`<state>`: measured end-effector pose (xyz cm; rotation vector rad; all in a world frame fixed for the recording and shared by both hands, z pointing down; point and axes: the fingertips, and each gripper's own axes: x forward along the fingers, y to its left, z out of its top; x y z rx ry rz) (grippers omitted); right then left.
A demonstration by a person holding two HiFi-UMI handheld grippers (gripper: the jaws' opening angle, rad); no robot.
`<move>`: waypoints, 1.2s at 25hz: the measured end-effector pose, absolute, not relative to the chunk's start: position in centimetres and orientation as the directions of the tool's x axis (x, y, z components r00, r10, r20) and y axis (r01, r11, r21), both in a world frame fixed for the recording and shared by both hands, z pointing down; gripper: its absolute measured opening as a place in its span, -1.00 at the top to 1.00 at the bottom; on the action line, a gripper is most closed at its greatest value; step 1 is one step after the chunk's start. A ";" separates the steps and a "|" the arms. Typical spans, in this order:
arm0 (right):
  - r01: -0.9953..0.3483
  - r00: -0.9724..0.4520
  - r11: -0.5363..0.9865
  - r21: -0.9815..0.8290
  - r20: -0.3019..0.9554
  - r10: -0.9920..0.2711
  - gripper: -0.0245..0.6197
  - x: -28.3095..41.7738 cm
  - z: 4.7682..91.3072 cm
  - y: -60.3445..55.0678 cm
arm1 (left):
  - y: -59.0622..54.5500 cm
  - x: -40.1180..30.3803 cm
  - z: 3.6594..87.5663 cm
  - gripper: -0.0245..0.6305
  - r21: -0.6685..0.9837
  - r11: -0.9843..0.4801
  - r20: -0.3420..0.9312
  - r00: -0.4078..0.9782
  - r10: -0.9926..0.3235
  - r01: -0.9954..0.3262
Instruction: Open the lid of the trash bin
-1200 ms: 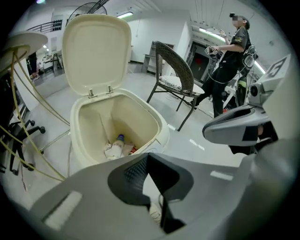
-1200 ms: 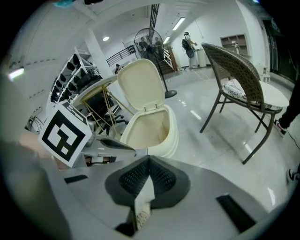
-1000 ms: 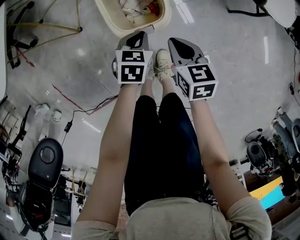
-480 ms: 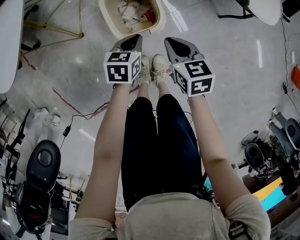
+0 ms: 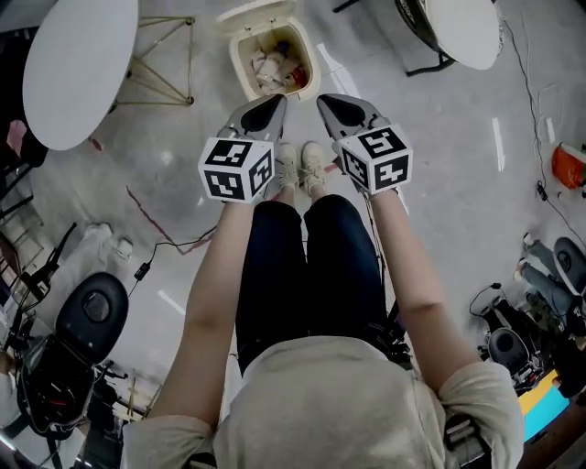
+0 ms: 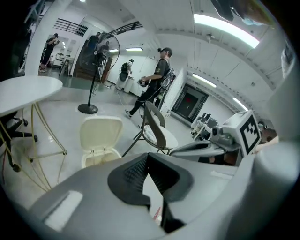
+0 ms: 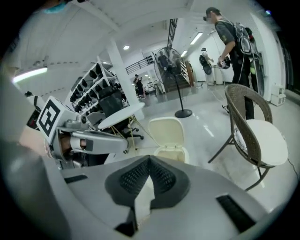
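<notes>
The cream trash bin (image 5: pixel 237 64) stands on the floor just beyond the person's shoes (image 5: pixel 302 165), its lid (image 5: pixel 260 13) already upright, so the opening looks done; the left gripper (image 5: pixel 274 102) and right gripper (image 5: pixel 328 103) hover short of it, both closed on nothing, and need only draw away.

Trash bin (image 5: pixel 239 66), lid (image 5: pixel 260 13) raised, rubbish (image 5: pixel 275 70) inside, left tongs (image 5: pixel 263 114) and right tongs (image 5: pixel 341 110) side by side nearby
</notes>
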<state>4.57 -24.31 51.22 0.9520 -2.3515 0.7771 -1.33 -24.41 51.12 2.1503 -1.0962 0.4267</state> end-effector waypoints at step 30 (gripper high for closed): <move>-0.491 -0.791 0.871 -0.011 0.426 -0.440 0.93 3.1 22.9 -18.5 | -18.4 -0.4 23.6 0.90 0.235 -0.669 0.287 0.708 -0.645 -0.705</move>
